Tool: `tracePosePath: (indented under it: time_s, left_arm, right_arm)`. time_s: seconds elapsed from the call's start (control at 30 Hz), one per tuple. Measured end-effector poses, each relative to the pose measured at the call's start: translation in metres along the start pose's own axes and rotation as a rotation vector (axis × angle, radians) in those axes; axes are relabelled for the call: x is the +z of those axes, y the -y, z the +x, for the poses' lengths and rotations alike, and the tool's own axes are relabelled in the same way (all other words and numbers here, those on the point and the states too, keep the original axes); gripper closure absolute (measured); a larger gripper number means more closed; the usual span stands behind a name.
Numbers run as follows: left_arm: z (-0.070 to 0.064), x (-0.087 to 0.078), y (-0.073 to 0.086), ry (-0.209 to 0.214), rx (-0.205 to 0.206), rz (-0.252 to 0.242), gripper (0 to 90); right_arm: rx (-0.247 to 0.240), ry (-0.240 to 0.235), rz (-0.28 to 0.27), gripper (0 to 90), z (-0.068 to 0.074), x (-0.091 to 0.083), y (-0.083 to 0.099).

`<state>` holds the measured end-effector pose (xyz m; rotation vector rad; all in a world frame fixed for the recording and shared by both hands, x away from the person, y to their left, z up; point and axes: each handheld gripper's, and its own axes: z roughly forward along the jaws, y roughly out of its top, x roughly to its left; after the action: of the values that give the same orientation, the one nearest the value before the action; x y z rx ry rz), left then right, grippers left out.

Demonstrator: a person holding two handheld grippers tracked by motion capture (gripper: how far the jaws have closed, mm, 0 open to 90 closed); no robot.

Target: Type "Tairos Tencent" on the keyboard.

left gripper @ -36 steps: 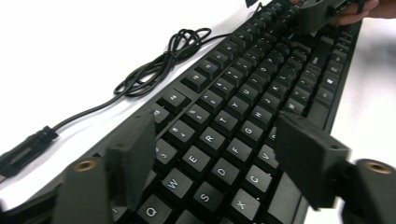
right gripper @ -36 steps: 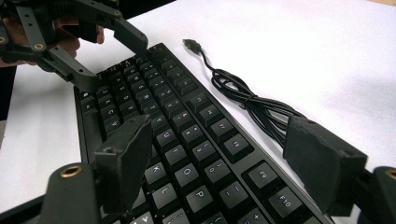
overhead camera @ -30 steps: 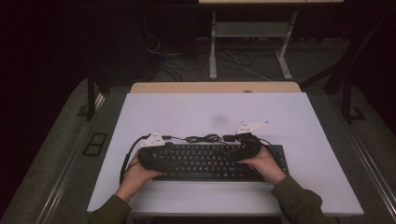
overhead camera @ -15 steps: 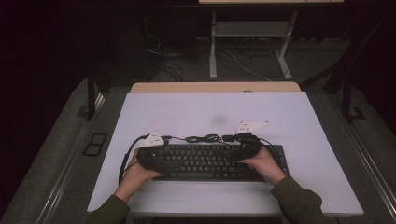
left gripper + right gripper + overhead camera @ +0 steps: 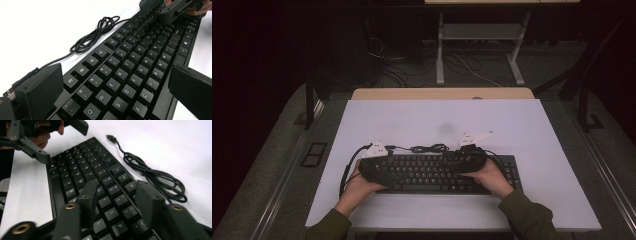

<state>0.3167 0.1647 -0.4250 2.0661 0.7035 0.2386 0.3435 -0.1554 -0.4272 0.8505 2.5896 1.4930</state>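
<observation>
A flat black plastic keyboard point(image 5: 439, 172) is seen at the lower centre of the frame, lying on the white worktop point(image 5: 522, 125) near its front edge. Compared with the earlier high views, almost nothing has shifted; both tools have stayed over the keyboard's ends, so the work is judged to be paused at positioning rather than advancing. The left gripper point(image 5: 117, 82) is held over the keyboard's left end with jaws wide apart, straddling the keys. The right gripper point(image 5: 116, 195) hovers over the right end, its jaws moderately apart, clamped on nothing. A coiled black cable point(image 5: 427, 148) lies just behind the keyboard.
</observation>
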Motion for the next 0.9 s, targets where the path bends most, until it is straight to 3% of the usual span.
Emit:
tracePosePath:
  time_s: [0.53, 0.9]
  left_arm:
    - [0.0, 0.0, 0.0, -0.001, 0.001, -0.001, 0.0]
    - [0.0, 0.0, 0.0, -0.002, 0.002, -0.002, 0.0]
  right_arm:
    - [-0.049, 0.002, 0.056, 85.0, 0.008, 0.008, -0.002]
    - [-0.069, 0.007, 0.093, 89.1, 0.011, 0.013, 0.0]
